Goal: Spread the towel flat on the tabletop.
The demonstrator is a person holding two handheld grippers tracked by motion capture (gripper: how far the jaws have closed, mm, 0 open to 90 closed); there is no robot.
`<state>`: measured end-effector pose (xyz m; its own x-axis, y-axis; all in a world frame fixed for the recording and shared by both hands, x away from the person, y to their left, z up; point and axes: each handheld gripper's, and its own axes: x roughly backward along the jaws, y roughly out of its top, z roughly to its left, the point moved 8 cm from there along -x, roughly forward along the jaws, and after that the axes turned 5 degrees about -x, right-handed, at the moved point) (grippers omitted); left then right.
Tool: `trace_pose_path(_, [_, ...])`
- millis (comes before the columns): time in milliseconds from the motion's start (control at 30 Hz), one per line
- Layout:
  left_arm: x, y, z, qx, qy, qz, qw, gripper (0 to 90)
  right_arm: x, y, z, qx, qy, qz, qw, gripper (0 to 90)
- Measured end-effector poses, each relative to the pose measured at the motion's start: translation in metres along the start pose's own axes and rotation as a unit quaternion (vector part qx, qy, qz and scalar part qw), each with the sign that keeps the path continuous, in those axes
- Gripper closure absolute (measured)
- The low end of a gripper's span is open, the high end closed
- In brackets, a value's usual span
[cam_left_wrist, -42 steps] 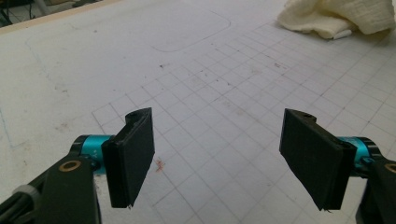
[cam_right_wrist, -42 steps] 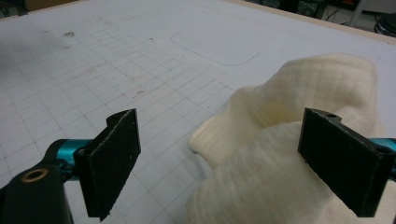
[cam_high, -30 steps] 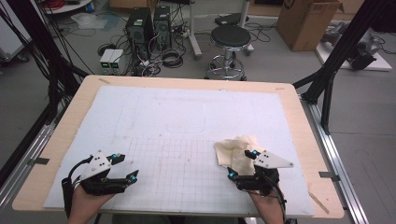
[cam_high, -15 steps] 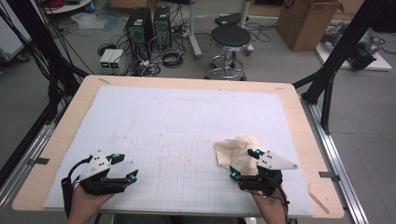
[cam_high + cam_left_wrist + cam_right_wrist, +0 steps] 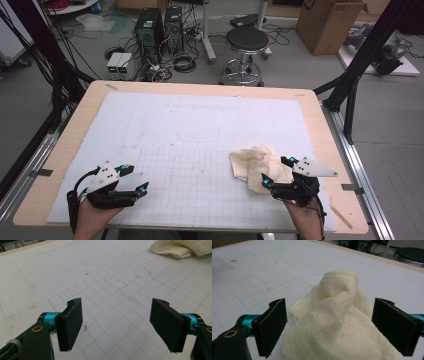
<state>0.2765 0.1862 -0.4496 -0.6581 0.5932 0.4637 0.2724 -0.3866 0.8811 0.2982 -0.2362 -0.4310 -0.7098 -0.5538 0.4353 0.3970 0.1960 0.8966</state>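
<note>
Right gripper [image 5: 276,176] at near right edge of surface [image 5: 200,120], jaws spread wide, nothing clamped. Cloth [image 5: 257,167] is bunched in a cream heap on the grid mat, sitting right between those jaws in the right gripper view [image 5: 332,322], its peak rising in the gap. Can't tell for sure if either pad touches fabric; left pad looks just beside the cloth edge, right pad close to the far flank.

Left gripper [image 5: 134,180] at near left corner, jaws also wide open and empty, hovering over bare grid; cloth [image 5: 175,248] well apart from it, off toward the far right corner of the left gripper view.

Risks from here: closing on the loose peak likely grabs only a top fold, so the rest drags or slips out when lifted. Soft crumpled fabric gives the pads little to bite, may squeeze out sideways. Jaws too low could scrape the mat; too high, they pinch air above the heap. Cloth lies near the right edge, so a push could shove it toward the rim.

Farther off: stool [image 5: 245,40], computer towers [image 5: 160,25], cardboard box [image 5: 327,22] on floor beyond the surface
</note>
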Motion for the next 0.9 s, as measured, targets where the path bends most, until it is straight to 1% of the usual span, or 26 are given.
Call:
trace_pose_path(33, [0.000, 0.000, 0.001, 0.002, 0.002, -0.001, 1.0000, 26.8, -0.001, 0.002, -0.002, -0.002, 0.016, 0.006, 0.9999, 12.5])
trace_pose_path(67, [0.001, -0.001, 0.001, 0.003, 0.003, 0.000, 1.0000, 26.8, -0.001, 0.002, -0.002, -0.002, 0.016, 0.006, 0.9999, 12.5])
trace_pose_path(133, [0.002, -0.001, 0.003, 0.006, 0.007, -0.004, 1.0000, 26.8, -0.005, 0.006, -0.003, 0.000, 0.029, 0.018, 0.9994, 12.5])
trace_pose_path(267, [0.002, -0.001, 0.005, 0.010, 0.009, -0.003, 0.9999, 26.8, -0.013, 0.010, -0.005, -0.005, 0.030, 0.019, 0.9994, 13.8])
trace_pose_path(300, [0.001, -0.002, 0.005, 0.011, 0.009, -0.003, 0.9999, 26.8, -0.019, 0.011, -0.007, -0.009, 0.030, 0.021, 0.9993, 14.3])
trace_pose_path(333, [0.001, -0.002, 0.005, 0.011, 0.007, -0.002, 0.9999, 26.8, -0.019, 0.011, -0.007, -0.009, 0.030, 0.021, 0.9993, 14.3])
trace_pose_path(367, [0.001, -0.002, 0.005, 0.011, 0.008, -0.001, 0.9999, 26.8, -0.023, 0.012, -0.007, -0.013, 0.032, 0.021, 0.9992, 14.9])
trace_pose_path(400, [0.001, -0.003, 0.006, 0.010, 0.009, -0.001, 0.9999, 26.8, -0.031, 0.011, -0.007, -0.015, 0.035, 0.028, 0.9989, 16.9])
trace_pose_path(433, [0.001, -0.003, 0.006, 0.010, 0.009, -0.001, 0.9999, 26.8, -0.035, 0.010, -0.008, -0.009, 0.030, 0.034, 0.9989, 18.9])
trace_pose_path(467, [0.001, -0.003, 0.006, 0.010, 0.008, -0.001, 0.9999, 26.8, -0.035, 0.010, -0.008, -0.009, 0.030, 0.034, 0.9989, 18.9])
trace_pose_path(500, [0.001, -0.003, 0.006, 0.009, 0.009, 0.000, 0.9999, 26.8, -0.039, 0.008, -0.009, -0.004, 0.028, 0.042, 0.9987, 21.4])
trace_pose_path(533, [0.001, -0.003, 0.006, 0.009, 0.008, 0.001, 0.9999, 26.8, -0.044, 0.005, -0.010, -0.001, 0.023, 0.051, 0.9984, 26.7])
trace_pose_path(567, [0.001, -0.004, 0.005, 0.009, 0.008, 0.001, 0.9999, 26.8, -0.046, 0.003, -0.011, 0.000, 0.021, 0.056, 0.9982, 29.6])
trace_pose_path(600, [0.001, -0.004, 0.005, 0.009, 0.009, 0.000, 0.9999, 26.8, -0.046, 0.003, -0.011, 0.000, 0.021, 0.056, 0.9982, 29.6])
trace_pose_path(633, [0.001, -0.004, 0.005, 0.010, 0.009, 0.000, 0.9999, 27.2, -0.050, -0.003, -0.013, -0.005, 0.021, 0.071, 0.9972, 34.0])
trace_pose_path(667, [0.001, -0.004, 0.006, 0.009, 0.010, 0.001, 0.9999, 27.2, -0.050, -0.003, -0.013, -0.005, 0.021, 0.071, 0.9972, 34.0])
trace_pose_path(700, [0.001, -0.004, 0.006, 0.010, 0.010, 0.003, 0.9999, 27.3, -0.053, -0.006, -0.013, -0.009, 0.026, 0.079, 0.9965, 37.7])
trace_pose_path(733, [0.001, -0.004, 0.006, 0.011, 0.009, 0.002, 0.9999, 27.3, -0.055, -0.010, -0.012, -0.013, 0.033, 0.082, 0.9960, 44.8])
trace_pose_path(767, [0.001, -0.004, 0.006, 0.011, 0.009, 0.001, 0.9999, 27.3, -0.056, -0.013, -0.012, -0.013, 0.032, 0.085, 0.9958, 47.4])
trace_pose_path(800, [0.001, -0.004, 0.006, 0.010, 0.009, 0.002, 0.9999, 27.3, -0.056, -0.013, -0.012, -0.013, 0.032, 0.085, 0.9958, 47.4])
trace_pose_path(867, [0.000, -0.004, 0.005, 0.008, 0.009, 0.004, 0.9999, 27.3, -0.058, -0.017, -0.012, -0.010, 0.031, 0.097, 0.9948, 50.4])
trace_pose_path(900, [0.000, -0.004, 0.005, 0.007, 0.008, 0.004, 0.9999, 27.4, -0.060, -0.020, -0.012, -0.007, 0.027, 0.106, 0.9940, 54.1])
